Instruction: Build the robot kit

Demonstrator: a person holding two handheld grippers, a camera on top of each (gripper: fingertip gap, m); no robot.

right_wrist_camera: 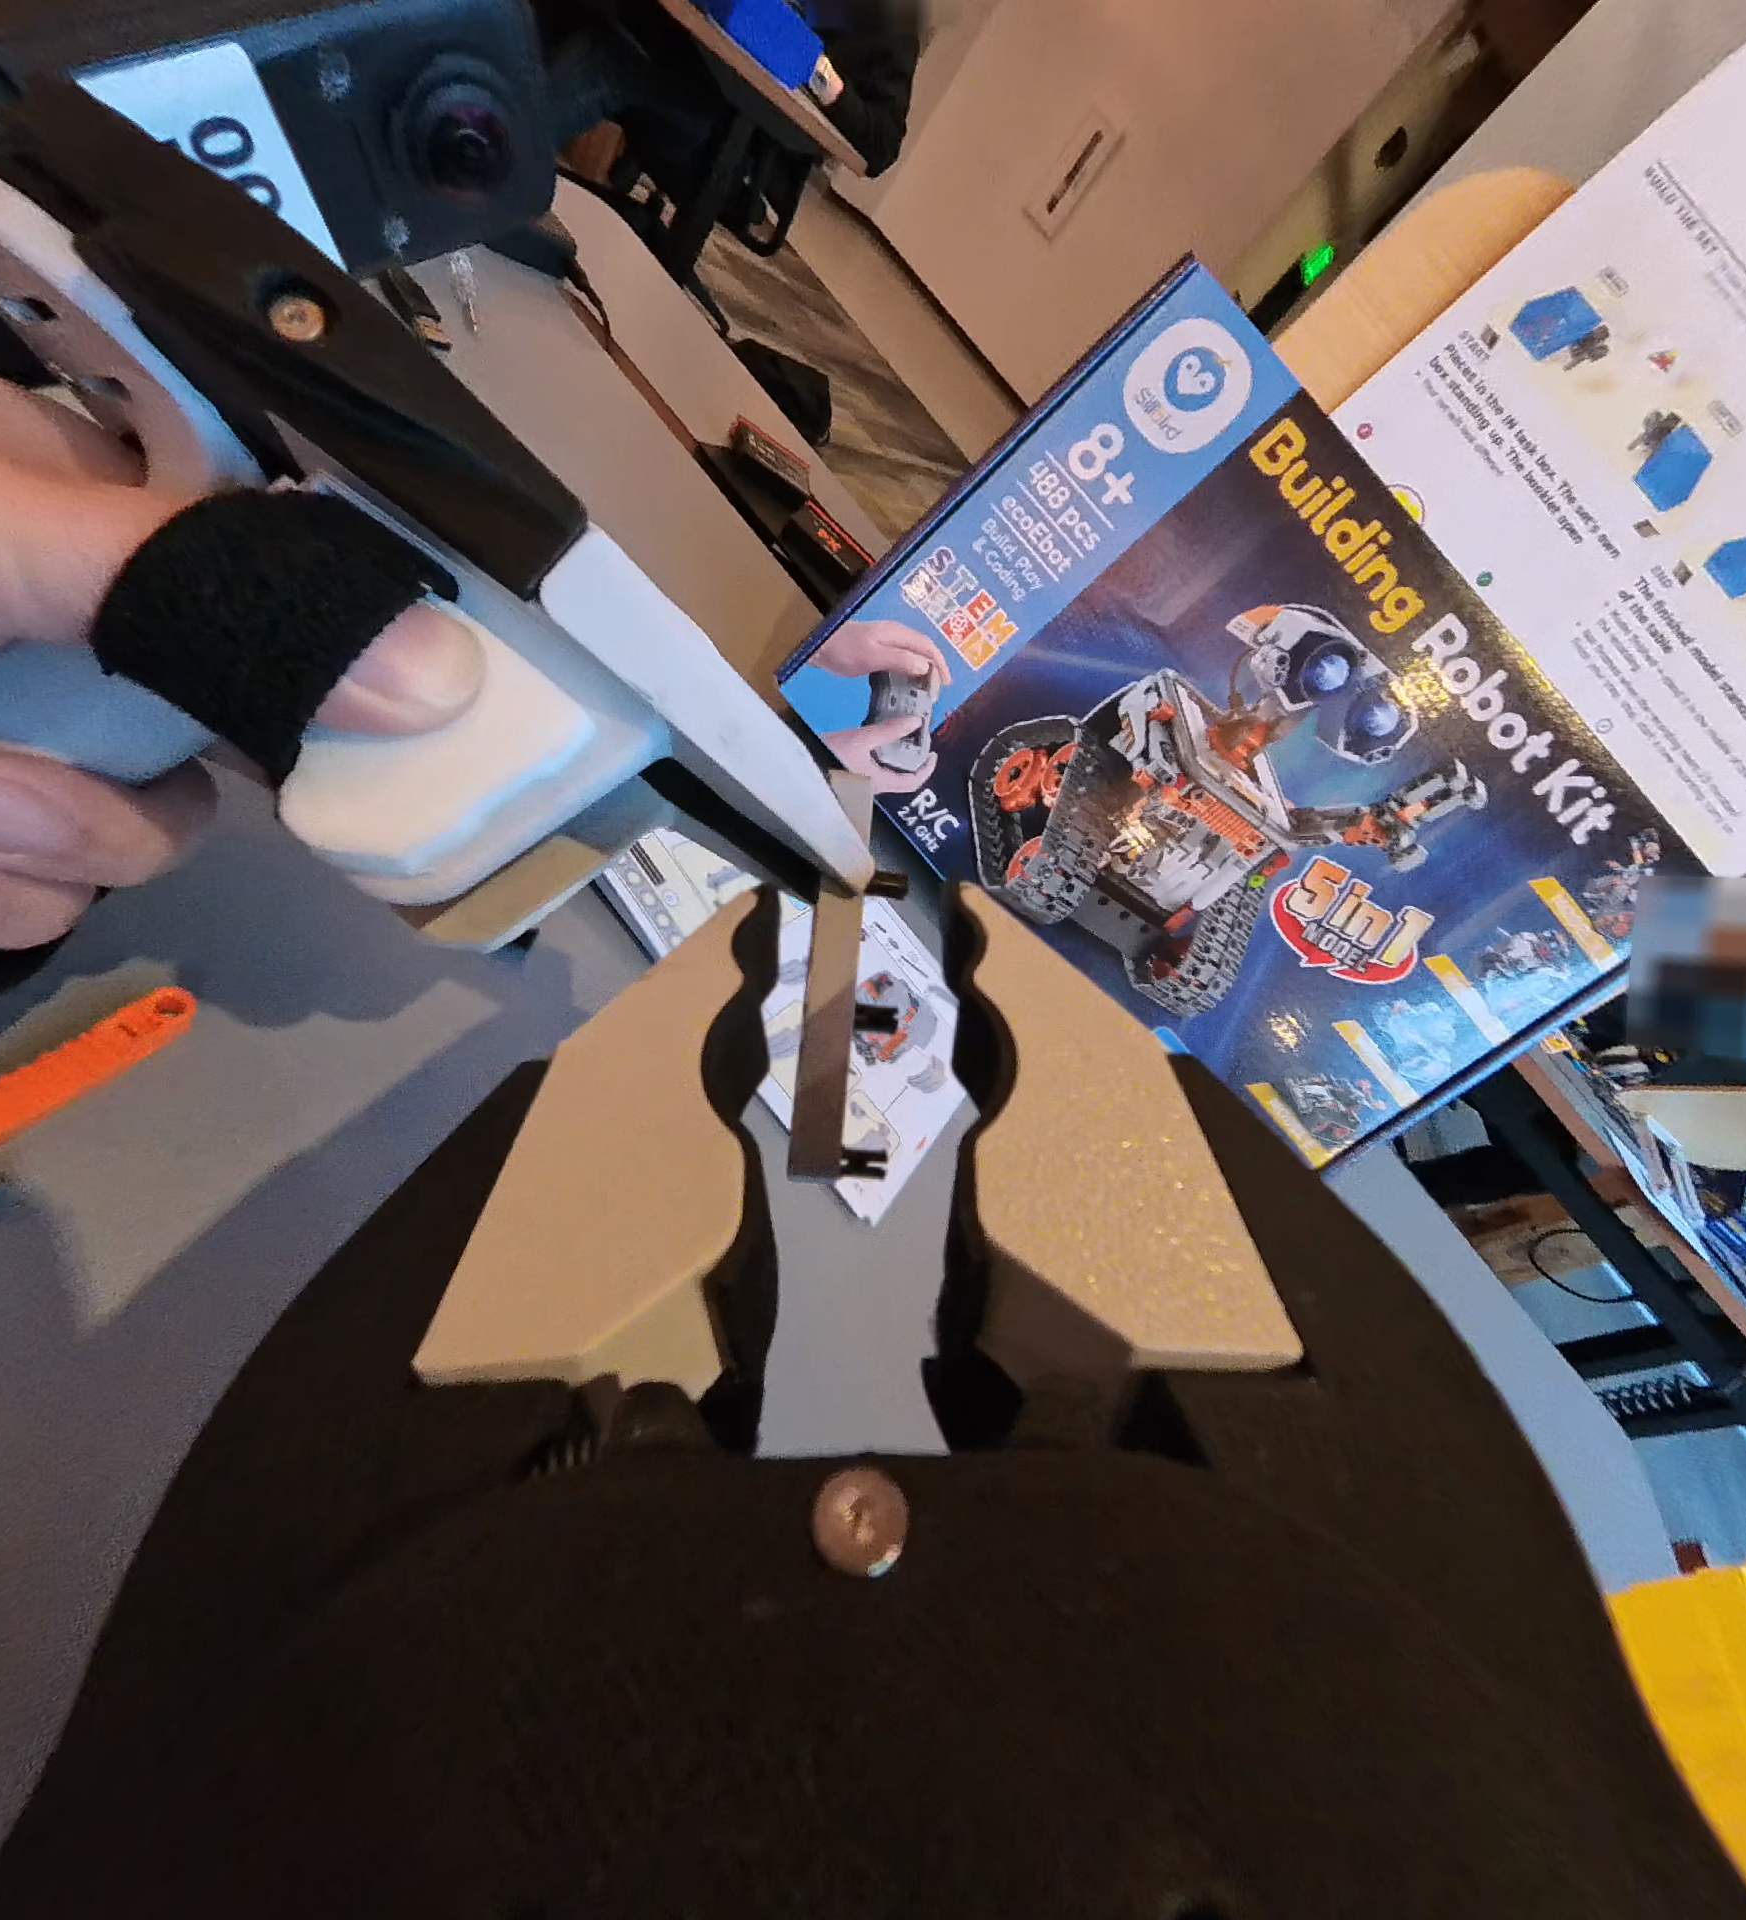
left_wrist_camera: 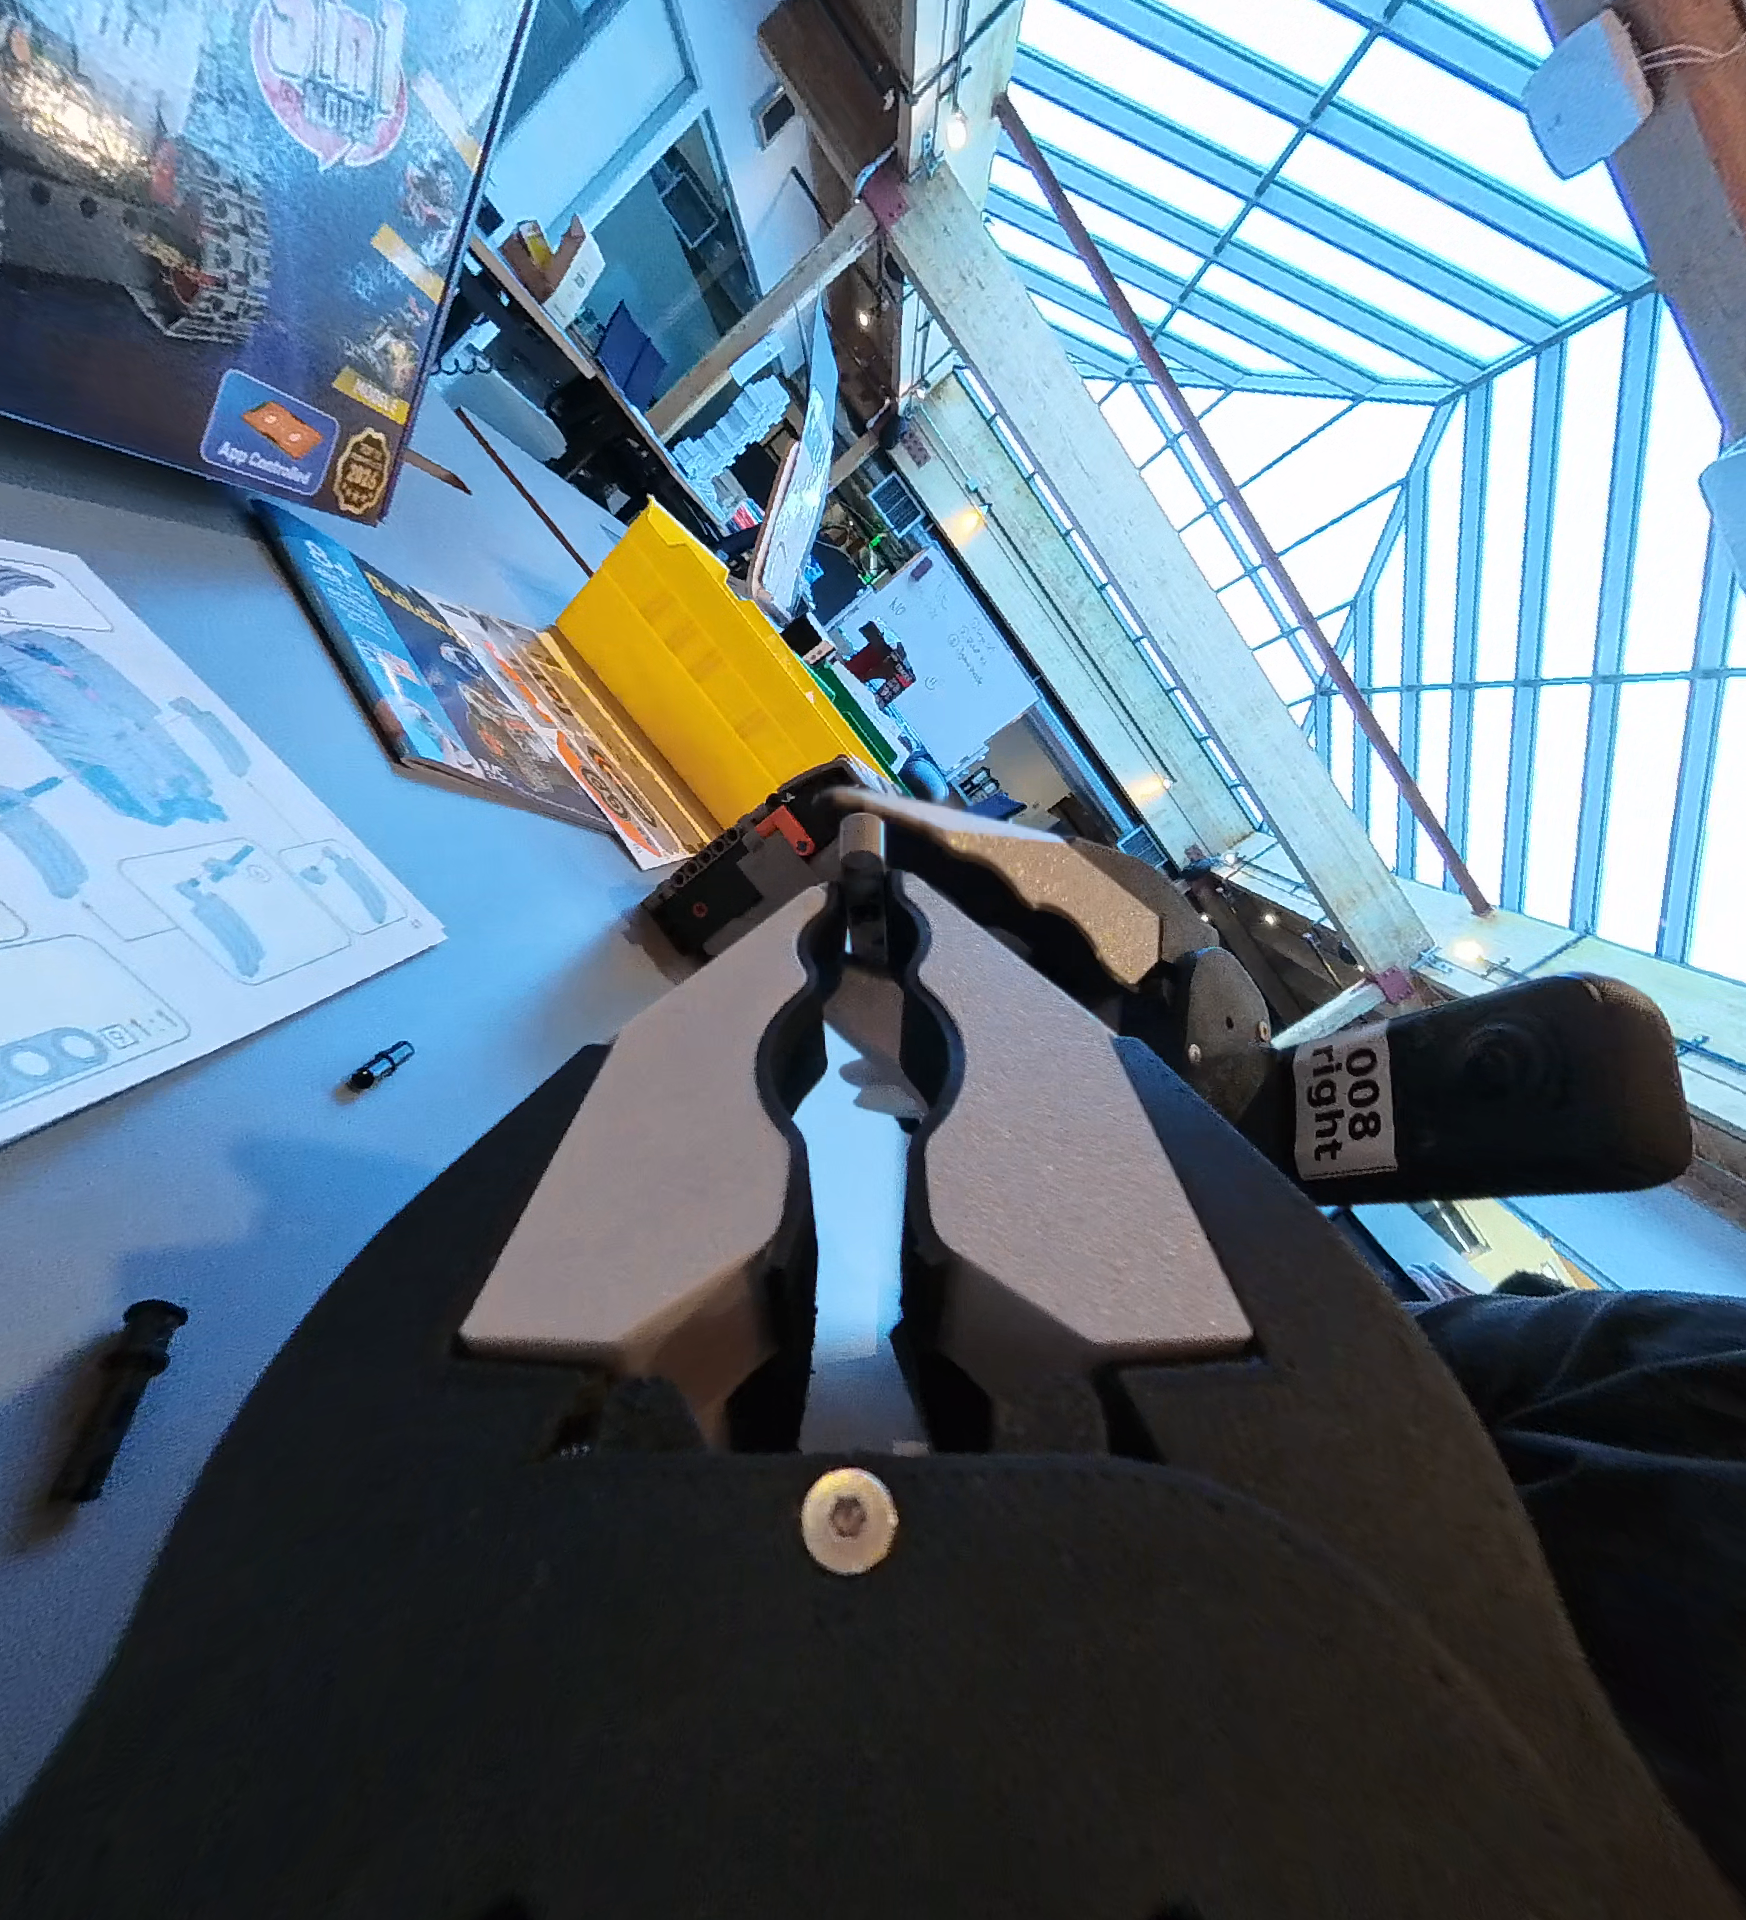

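Observation:
My left gripper (left_wrist_camera: 864,904) is shut on a small black pin (left_wrist_camera: 864,920) at the end of a grey beam (right_wrist_camera: 827,1029). In the right wrist view the left gripper (right_wrist_camera: 853,868) comes in from the upper left, held by a person's hand (right_wrist_camera: 17,623). The beam hangs above the table, edge-on between the fingers of my right gripper (right_wrist_camera: 858,914), with two more black pins sticking out of its side. The right jaws stand apart, and paper shows between beam and right finger. The right gripper (left_wrist_camera: 838,800) meets the left tips.
On the grey table (left_wrist_camera: 536,935) lie a loose black pin (left_wrist_camera: 381,1065), a longer black peg (left_wrist_camera: 121,1392), an instruction sheet (left_wrist_camera: 121,831), a booklet (left_wrist_camera: 464,675), a yellow bin (left_wrist_camera: 713,665) and a dark partly built model (left_wrist_camera: 734,883). The kit box (right_wrist_camera: 1264,779) stands behind; an orange beam (right_wrist_camera: 58,1070) lies left. My two grippers' fingertips are within a few centimetres of each other.

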